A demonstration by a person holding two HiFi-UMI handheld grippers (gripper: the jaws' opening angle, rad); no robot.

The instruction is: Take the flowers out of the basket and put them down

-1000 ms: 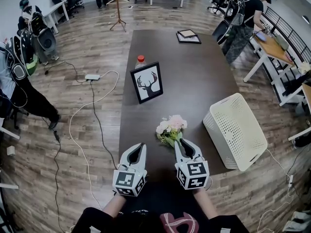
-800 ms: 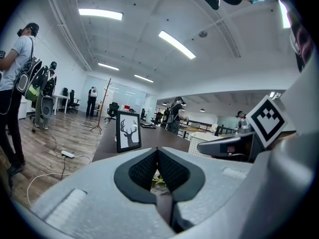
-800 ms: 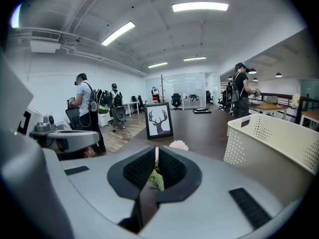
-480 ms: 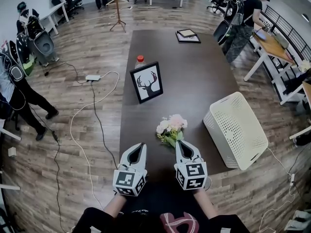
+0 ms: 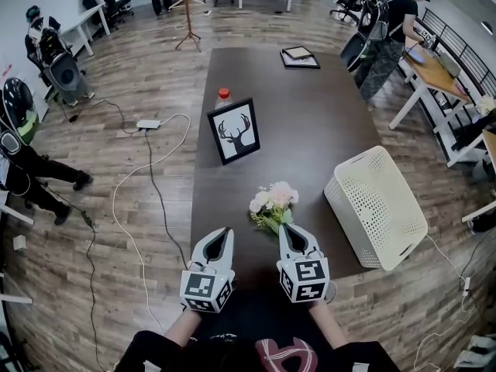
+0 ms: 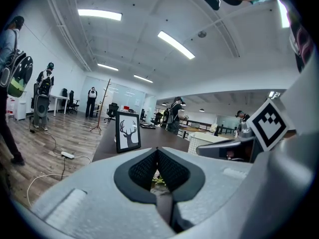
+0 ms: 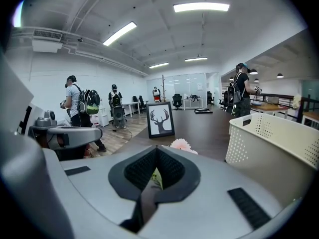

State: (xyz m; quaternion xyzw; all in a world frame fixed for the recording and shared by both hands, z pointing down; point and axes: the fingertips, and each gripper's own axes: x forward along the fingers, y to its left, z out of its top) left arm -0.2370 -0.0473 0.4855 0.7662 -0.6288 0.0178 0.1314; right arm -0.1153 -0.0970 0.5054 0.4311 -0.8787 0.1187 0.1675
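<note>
The flowers (image 5: 273,202), a small bunch of pink and white blooms with green leaves, lie on the dark table (image 5: 310,122) outside the basket. The white perforated basket (image 5: 377,208) stands to their right, and what it holds is hidden. My right gripper (image 5: 284,227) is shut, its tips right at the leafy stem end of the bunch. In the right gripper view a green leaf (image 7: 156,179) shows through the slit behind the closed tips and a pink bloom (image 7: 182,145) just past them. My left gripper (image 5: 222,233) is shut and holds nothing, to the left of the flowers.
A framed deer picture (image 5: 234,132) stands mid-table with a red-capped bottle (image 5: 224,98) behind it. A flat frame (image 5: 300,57) lies at the far end. Cables run over the wooden floor on the left (image 5: 147,177). People stand around the room's edges.
The right gripper's jaws have closed the last bit, in place at the stem end. The flowers and the left gripper have not moved. A person at the left edge has walked further out.
</note>
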